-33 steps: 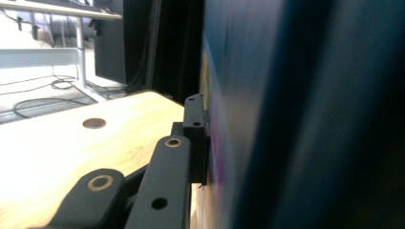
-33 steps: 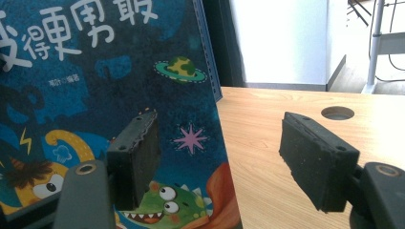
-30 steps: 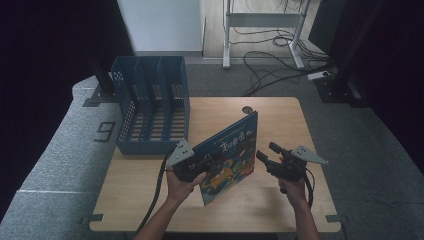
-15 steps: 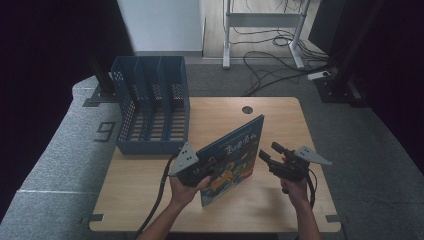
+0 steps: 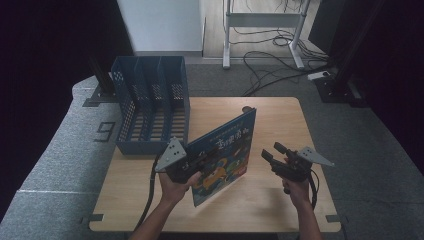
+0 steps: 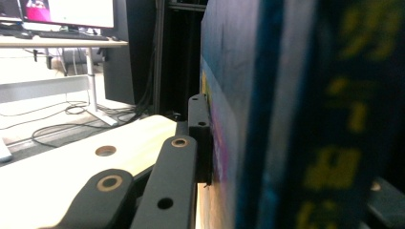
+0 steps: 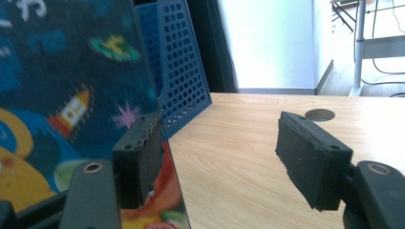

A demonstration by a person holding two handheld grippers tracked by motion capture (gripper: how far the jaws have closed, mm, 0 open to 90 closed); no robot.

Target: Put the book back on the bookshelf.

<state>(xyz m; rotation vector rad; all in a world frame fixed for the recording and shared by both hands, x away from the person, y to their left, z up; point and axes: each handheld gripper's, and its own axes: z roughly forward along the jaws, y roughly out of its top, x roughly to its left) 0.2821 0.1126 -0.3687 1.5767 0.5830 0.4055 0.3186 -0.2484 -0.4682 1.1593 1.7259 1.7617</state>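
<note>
A picture book with a dark blue cover, a rocket and yellow letters is tilted up on edge above the wooden table. My left gripper is shut on its lower left edge. In the left gripper view the book fills the gap between the jaws, and one black pad presses its cover. My right gripper hovers open just right of the book, touching nothing. In the right gripper view its pads stand wide apart around bare table, with the book close at the left.
A blue mesh file rack with several slots stands at the table's back left, also seen behind the book as the rack. A round cable hole is in the tabletop. Desk legs and cables lie on the floor beyond.
The book and my left gripper have wobbled only slightly, with the grip held. My right gripper has stayed open in almost the same spot.
</note>
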